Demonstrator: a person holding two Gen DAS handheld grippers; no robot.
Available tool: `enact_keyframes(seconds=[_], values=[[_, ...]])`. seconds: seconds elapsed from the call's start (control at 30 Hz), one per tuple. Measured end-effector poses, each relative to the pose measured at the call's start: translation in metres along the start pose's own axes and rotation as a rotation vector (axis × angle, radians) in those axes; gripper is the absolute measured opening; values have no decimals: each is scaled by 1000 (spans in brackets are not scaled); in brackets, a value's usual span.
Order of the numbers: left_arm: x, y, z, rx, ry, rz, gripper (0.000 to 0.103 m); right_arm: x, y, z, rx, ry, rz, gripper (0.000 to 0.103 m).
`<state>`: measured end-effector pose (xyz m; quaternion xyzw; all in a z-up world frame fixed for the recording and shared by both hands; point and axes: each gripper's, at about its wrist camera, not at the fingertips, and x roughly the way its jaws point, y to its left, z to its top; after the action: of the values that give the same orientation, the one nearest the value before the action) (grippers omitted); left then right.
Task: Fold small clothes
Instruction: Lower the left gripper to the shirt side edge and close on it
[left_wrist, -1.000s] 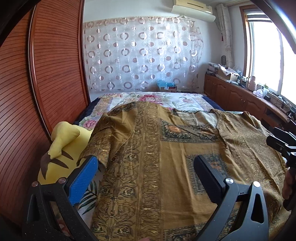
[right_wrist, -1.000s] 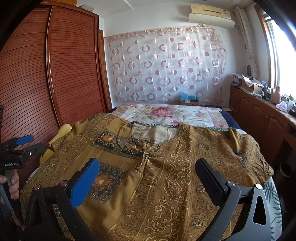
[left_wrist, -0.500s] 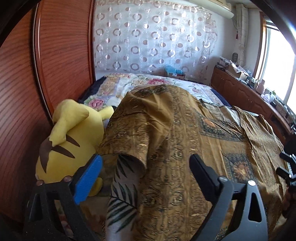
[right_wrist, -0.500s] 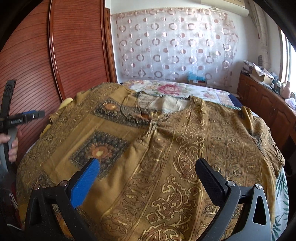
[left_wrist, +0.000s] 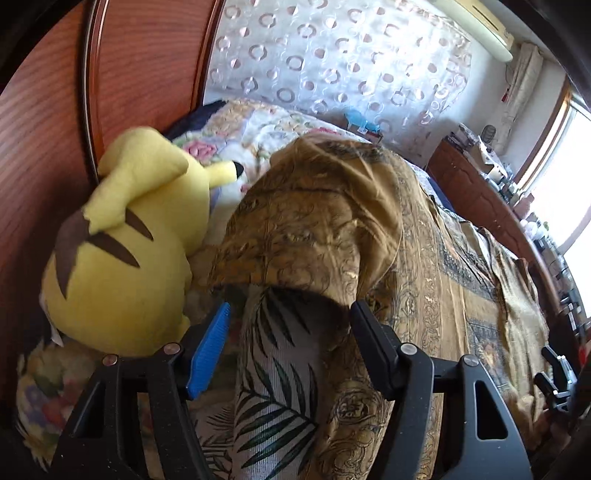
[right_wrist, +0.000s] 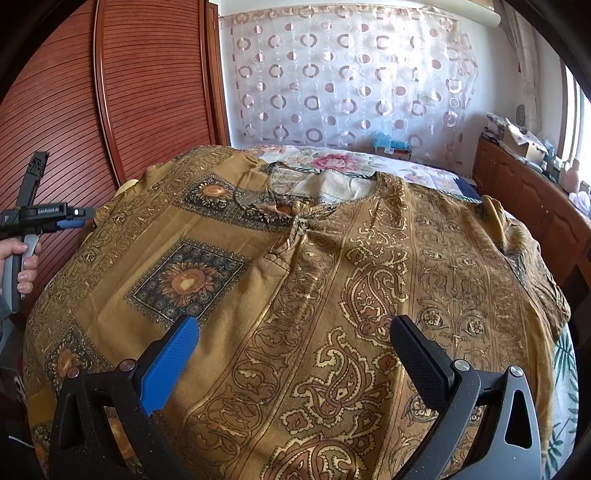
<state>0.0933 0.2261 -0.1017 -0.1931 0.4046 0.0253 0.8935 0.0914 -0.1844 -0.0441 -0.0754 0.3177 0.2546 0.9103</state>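
Where readable, "GenRobot.AI" on the left gripper (right_wrist: 70, 220) (spread), right gripper (right_wrist: 291, 341) spread over the garment (right_wrist: 295, 280).

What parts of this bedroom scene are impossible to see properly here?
- Mustard-gold patterned garment: near hem cut off by the right wrist view's bottom edge.
- Yellow plush toy: face turned away, left wrist view.
- Clutter on wooden sideboard: too small, right wrist view.

We are looking into a home bedroom: a bed under a floral quilt (right_wrist: 369, 166), a reddish slatted wooden wardrobe (right_wrist: 147, 92), a sheer circle-patterned curtain (right_wrist: 351, 74), a yellow plush toy (left_wrist: 136, 240) and a cluttered wooden sideboard (right_wrist: 524, 184) are filling it.
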Motion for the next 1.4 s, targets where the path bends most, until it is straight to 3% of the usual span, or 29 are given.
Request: enact_keyframes(seconds=[0.27,0.43,0.63,0.8,1.07,1.3,1.4], values=[[7,16,15,-99,2,-118,68,3,0,-1,2,-7,0,103],[9,23,28,-138,-22,-155,68,3,-2,-1,3,-8,0,103],[21,38,32,-214,28,-142,62,3,-3,-1,4,-9,0,103],[7,37,20,-191,26,-136,62,3,-3,-2,5,-11,1,103],[18,33,20,-247,51,-242,62,3,-4,-2,5,-9,-1,103],[21,37,36,-253,14,-184,42,2,-3,-1,5,-7,0,103],[22,38,42,-234,9,-146,40,2,-4,0,4,-8,1,103]])
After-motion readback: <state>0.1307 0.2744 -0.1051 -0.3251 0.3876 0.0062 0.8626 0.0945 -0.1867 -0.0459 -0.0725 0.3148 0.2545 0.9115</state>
